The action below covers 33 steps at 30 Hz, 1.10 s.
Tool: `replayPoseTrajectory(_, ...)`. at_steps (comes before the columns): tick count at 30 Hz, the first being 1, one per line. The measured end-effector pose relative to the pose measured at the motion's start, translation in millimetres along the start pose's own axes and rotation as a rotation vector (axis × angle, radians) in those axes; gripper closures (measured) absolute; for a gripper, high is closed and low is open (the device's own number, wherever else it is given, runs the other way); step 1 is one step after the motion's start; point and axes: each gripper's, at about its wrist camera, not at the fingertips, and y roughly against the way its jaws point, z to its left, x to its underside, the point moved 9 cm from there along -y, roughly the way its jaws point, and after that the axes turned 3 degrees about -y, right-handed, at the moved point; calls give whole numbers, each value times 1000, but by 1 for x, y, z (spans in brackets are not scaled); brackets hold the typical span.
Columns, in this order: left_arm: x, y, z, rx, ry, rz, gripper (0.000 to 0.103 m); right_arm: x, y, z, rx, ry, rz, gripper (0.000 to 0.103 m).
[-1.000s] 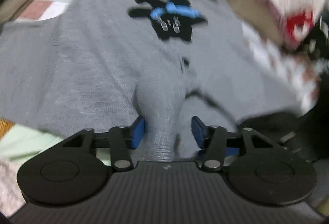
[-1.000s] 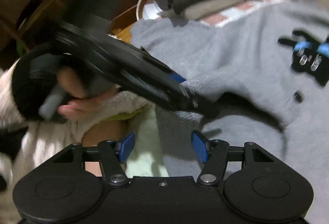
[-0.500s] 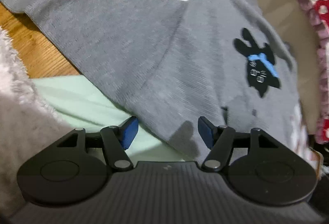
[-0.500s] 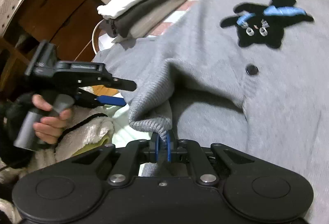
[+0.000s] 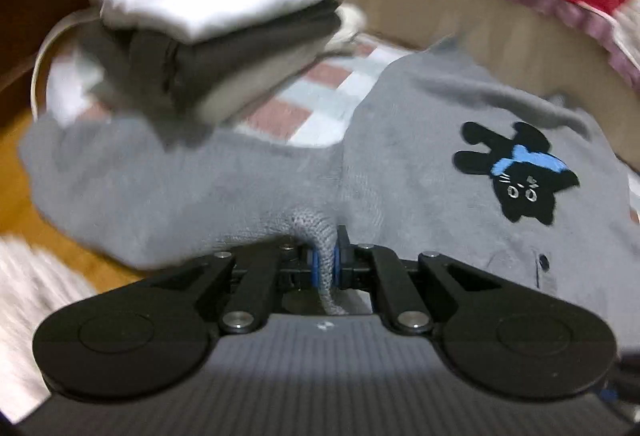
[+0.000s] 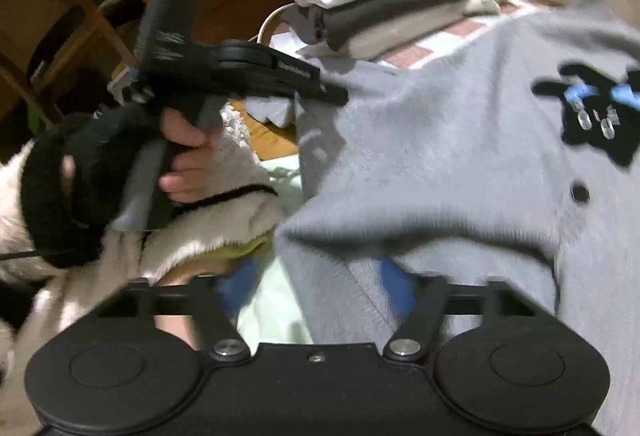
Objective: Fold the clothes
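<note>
A grey knitted cardigan (image 5: 420, 156) with a black cat patch (image 5: 516, 176) lies spread across the checked pink-and-white bedcover (image 5: 320, 104), filling most of both views; its sleeve runs off toward nine o'clock in your left wrist view. A stack of folded clothes (image 5: 216, 36), white on top of dark grey and cream, sits at eleven o'clock, just beyond the sleeve.

Your left gripper (image 5: 325, 264) has its blue pads pressed together on a ribbed edge of the cardigan, probably a cuff or hem, at six o'clock in its own view. From the right wrist view, that same gripper (image 6: 320, 88) sits at ten o'clock, meeting the cloth, with your hand (image 6: 184, 156) in a black fuzzy cuff on its handle. Your right gripper (image 6: 316, 292) has its pads spread wide apart, with a fold of grey knit lying between them, gripped by nothing.

The likely trouble: the left grip takes only a narrow bite of stretchy knit, so a quick pull could slip it free or drag the body out of square. The sleeve also lies close to the stack, and a sweep could topple it.

Both views are blurred. The far hem and the other sleeve are cut off, so how far the folding stands cannot be judged.
</note>
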Motion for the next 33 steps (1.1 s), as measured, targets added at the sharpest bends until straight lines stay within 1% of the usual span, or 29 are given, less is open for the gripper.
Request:
replayPoseTrajectory(1,-1,3,2,-4,-12,-4,97,-2,-9,4,-12,22,2,25)
replayPoseTrajectory(3,2,2,8,-14,7,20,97,-2,-32,9,-37,50,19,25)
replayPoseTrajectory(4,2,2,10,-23,6,30,97,3,-39,15,-51,77,37,28)
replayPoseTrajectory(5,3,2,11,-33,5,40,97,8,-45,21,-66,103,55,40)
replayPoseTrajectory(6,3,2,13,-39,5,50,97,13,-50,27,-81,128,74,50)
replayPoseTrajectory(7,4,2,16,-43,5,59,97,18,-51,32,-97,142,97,56)
replayPoseTrajectory(8,6,-1,17,-48,-1,73,97,24,-52,37,-113,153,121,58)
replayPoseTrajectory(10,11,-10,13,-62,-28,108,97,35,-52,38,-146,123,165,59)
replayPoseTrajectory(11,16,-17,11,-74,-47,138,96,40,-53,38,-183,91,191,72)
replayPoseTrajectory(12,21,-26,10,-89,-70,180,95,46,-53,39,-222,61,219,91)
replayPoseTrajectory(13,26,-34,8,-105,-93,222,91,54,-55,43,-267,43,264,97)
replayPoseTrajectory(14,28,-38,8,-103,-93,243,91,62,-56,49,-265,78,288,98)
replayPoseTrajectory(15,27,-37,9,-86,-72,247,91,67,-54,52,-240,133,300,98)
replayPoseTrajectory(16,23,-33,12,-66,-35,235,84,71,-52,55,-217,181,310,98)
replayPoseTrajectory(17,18,-25,17,-35,22,211,74,69,-48,54,-220,168,298,96)
replayPoseTrajectory(18,12,-17,24,1,86,195,71,63,-41,52,-228,137,273,94)
replayPoseTrajectory(20,-5,4,46,25,174,141,70,45,-23,42,-227,59,187,73)
replayPoseTrajectory(21,-15,16,57,30,211,109,70,33,-12,36,-228,14,130,71)
replayPoseTrajectory(22,-24,25,73,2,222,70,69,22,-3,31,-231,-16,78,69)
replayPoseTrajectory(24,-44,43,111,-116,196,-17,57,1,17,22,-236,-75,-26,64)
replayPoseTrajectory(25,-54,53,130,-174,182,-61,48,-10,27,17,-235,-102,-75,59)
replayPoseTrajectory(26,-60,57,151,-225,183,-79,47,-18,30,12,-208,-112,-107,55)
replayPoseTrajectory(27,-61,56,172,-268,199,-75,47,-27,32,7,-181,-121,-139,54)
replayPoseTrajectory(28,-61,53,194,-292,228,-63,47,-35,35,2,-155,-131,-168,54)
replayPoseTrajectory(29,-58,46,208,-293,254,-49,47,-35,36,-4,-131,-149,-176,54)
replayPoseTrajectory(30,-55,38,215,-289,265,-42,47,-36,36,-10,-109,-167,-183,54)
replayPoseTrajectory(33,-45,15,236,-278,298,-20,47,-31,26,-21,-52,-205,-168,54)
